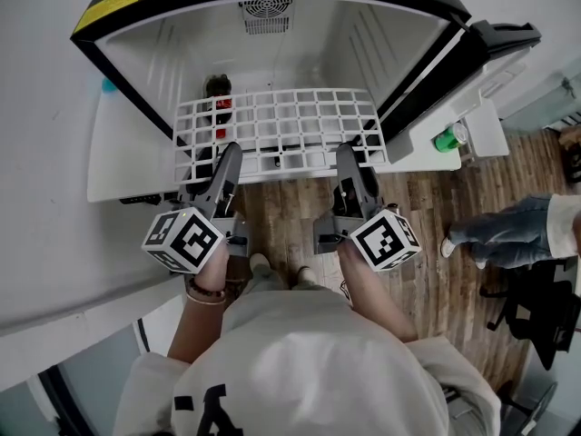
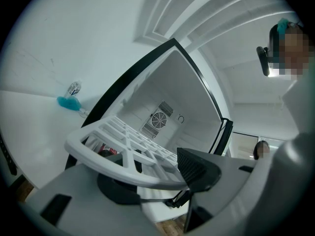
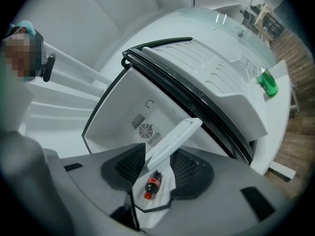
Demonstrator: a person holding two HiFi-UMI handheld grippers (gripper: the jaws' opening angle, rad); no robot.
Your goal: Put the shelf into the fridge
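Your left gripper (image 1: pixel 216 163) and right gripper (image 1: pixel 356 160) each have their jaws clamped on the near edge of the white grid shelf (image 1: pixel 281 121), one towards each front corner. You hold the shelf roughly level, its far part inside the open fridge (image 1: pixel 368 48) and its near edge at the opening. A cola bottle (image 1: pixel 220 105) lies on the fridge bottom, below the shelf's left side
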